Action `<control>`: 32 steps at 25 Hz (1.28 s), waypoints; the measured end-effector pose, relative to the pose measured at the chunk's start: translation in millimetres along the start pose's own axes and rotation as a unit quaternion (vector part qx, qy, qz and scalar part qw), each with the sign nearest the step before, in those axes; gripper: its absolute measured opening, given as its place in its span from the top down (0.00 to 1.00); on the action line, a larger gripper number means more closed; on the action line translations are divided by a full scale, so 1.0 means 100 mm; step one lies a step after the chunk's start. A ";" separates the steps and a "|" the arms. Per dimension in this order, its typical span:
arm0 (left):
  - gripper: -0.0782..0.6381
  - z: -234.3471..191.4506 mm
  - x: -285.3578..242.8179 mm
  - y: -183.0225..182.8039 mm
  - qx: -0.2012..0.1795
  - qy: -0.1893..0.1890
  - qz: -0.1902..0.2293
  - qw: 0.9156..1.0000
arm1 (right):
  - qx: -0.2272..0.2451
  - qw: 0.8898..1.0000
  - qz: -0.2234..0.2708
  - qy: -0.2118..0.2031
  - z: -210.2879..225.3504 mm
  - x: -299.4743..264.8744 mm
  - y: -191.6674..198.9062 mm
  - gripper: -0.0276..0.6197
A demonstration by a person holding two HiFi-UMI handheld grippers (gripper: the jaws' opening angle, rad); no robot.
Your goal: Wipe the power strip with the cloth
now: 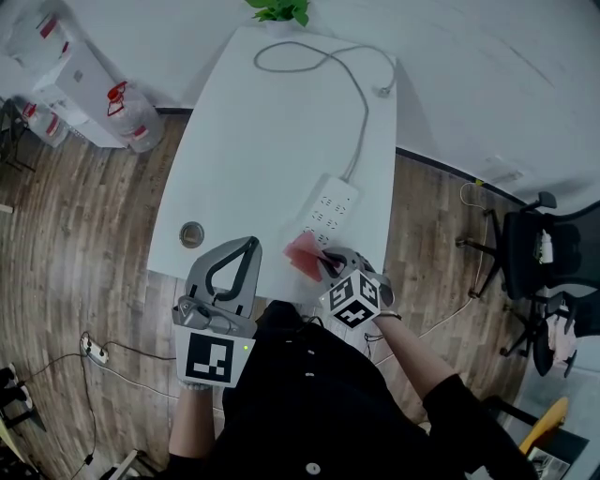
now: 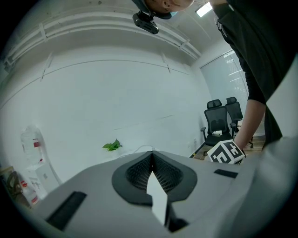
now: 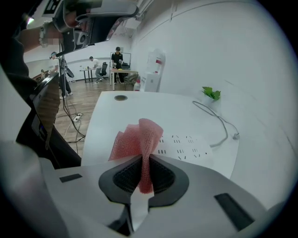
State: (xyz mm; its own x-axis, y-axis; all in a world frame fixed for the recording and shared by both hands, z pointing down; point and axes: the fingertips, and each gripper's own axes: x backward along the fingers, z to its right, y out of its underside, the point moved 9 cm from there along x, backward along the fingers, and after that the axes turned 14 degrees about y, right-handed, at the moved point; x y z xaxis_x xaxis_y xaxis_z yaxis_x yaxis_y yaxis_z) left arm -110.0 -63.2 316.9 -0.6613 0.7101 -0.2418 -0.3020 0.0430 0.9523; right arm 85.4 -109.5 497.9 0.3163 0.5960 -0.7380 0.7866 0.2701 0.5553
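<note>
A white power strip (image 1: 330, 212) lies on the white table (image 1: 262, 141), near its front right part, with its grey cord (image 1: 356, 84) looping toward the far end. My right gripper (image 1: 326, 265) is shut on a red mesh cloth (image 1: 305, 252) and holds it just short of the strip's near end. In the right gripper view the cloth (image 3: 139, 139) stands up from the closed jaws, with the strip (image 3: 184, 145) beyond it. My left gripper (image 1: 246, 246) is shut with nothing in it, held at the table's front edge; its view shows only its meeting pads (image 2: 151, 169).
A round cable grommet (image 1: 191, 234) sits at the table's front left. A green plant (image 1: 279, 9) stands at the far end. Water bottles (image 1: 131, 114) are on the floor at left, office chairs (image 1: 544, 253) at right, and a floor power strip (image 1: 92, 349) at lower left.
</note>
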 end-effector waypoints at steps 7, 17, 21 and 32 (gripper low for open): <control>0.87 -0.03 -0.03 0.04 0.007 0.003 -0.002 1.000 | -0.013 1.000 -0.010 0.022 0.17 -0.09 0.00 0.86; 0.87 -0.13 -0.08 0.10 0.014 0.007 -0.004 1.000 | -0.028 0.998 -0.024 0.054 0.45 -0.25 -0.03 0.86; 0.87 -0.15 -0.09 0.13 0.015 0.009 -0.005 1.000 | -0.035 0.996 -0.031 0.070 0.57 -0.32 -0.02 0.86; 0.87 -0.19 -0.12 0.15 0.021 0.017 -0.005 1.000 | -0.059 0.989 -0.056 0.123 1.00 -0.51 0.00 0.86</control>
State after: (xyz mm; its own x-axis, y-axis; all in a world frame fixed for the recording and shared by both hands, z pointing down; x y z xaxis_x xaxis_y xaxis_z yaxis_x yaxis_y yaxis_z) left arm -119.9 -84.6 331.0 -0.6822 0.6848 -0.2563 -0.2798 0.0794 0.9568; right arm 122.1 -215.6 497.2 0.0803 0.7187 -0.6906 0.7371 0.4235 0.5265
